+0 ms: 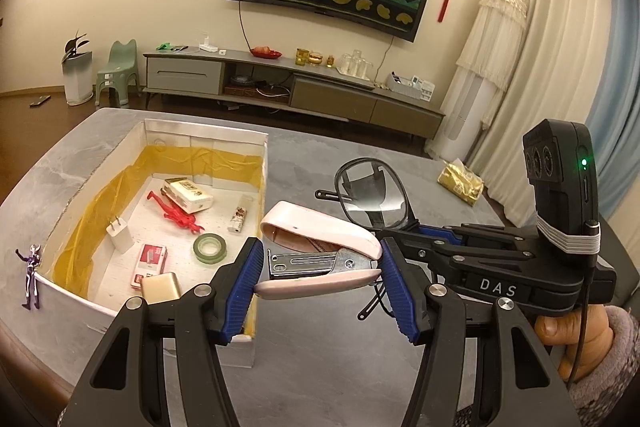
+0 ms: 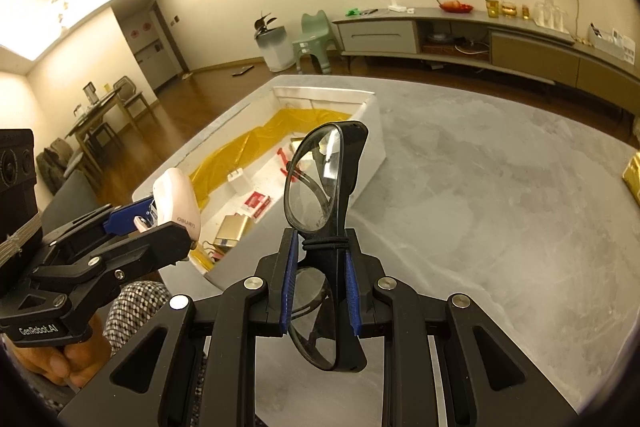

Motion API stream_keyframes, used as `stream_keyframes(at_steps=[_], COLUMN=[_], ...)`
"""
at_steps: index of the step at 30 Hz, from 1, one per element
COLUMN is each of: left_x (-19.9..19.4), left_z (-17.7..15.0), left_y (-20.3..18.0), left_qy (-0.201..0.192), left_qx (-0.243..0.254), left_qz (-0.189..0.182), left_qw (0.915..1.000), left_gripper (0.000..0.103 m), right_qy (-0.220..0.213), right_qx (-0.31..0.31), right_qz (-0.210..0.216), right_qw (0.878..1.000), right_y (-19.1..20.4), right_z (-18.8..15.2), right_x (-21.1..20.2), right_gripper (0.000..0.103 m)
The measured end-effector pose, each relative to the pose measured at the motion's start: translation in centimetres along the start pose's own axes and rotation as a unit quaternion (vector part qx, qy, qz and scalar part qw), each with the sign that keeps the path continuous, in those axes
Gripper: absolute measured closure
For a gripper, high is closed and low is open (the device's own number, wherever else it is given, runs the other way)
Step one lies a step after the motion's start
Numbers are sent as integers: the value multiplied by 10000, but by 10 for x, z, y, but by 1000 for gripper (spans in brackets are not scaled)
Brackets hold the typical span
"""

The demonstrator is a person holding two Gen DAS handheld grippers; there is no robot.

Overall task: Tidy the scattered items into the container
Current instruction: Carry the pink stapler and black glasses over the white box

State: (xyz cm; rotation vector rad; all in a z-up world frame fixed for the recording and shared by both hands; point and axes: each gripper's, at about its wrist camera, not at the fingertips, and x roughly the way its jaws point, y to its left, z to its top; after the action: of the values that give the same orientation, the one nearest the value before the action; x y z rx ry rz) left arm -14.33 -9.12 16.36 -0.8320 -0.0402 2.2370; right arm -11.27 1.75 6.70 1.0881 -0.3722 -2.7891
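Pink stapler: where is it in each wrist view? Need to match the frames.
Left wrist: pink stapler at centre, clamped between the left gripper fingers.
Right wrist: stapler at left, end-on in the left gripper.
Shared landmark: white box with yellow lining, just behind the stapler in both.

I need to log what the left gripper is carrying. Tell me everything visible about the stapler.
The stapler has a pale pink, glossy plastic shell over a bare metal staple channel, with a spring showing between them. It lies roughly level, lifted above the grey table near the white box. The left gripper has its blue-padded jaws shut on its two ends. Nothing else touches it.
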Motion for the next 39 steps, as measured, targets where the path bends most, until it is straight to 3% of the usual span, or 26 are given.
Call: stream_keyframes(at_steps=[30,39], left_x=[-14,0], left_z=[35,37], left_y=[107,132], left_qy=[-395,-217], left_qx=[-603,-794], left_qz=[127,194], left_qw=[9973,9964], left_gripper=[43,43], right_qy=[34,116], right_qx=[-377,-505], right_qz=[129,19], right_qw=[9992,9987], right_y=[69,81], right_z=[64,92], right_x=[39,68], right_gripper=[81,81])
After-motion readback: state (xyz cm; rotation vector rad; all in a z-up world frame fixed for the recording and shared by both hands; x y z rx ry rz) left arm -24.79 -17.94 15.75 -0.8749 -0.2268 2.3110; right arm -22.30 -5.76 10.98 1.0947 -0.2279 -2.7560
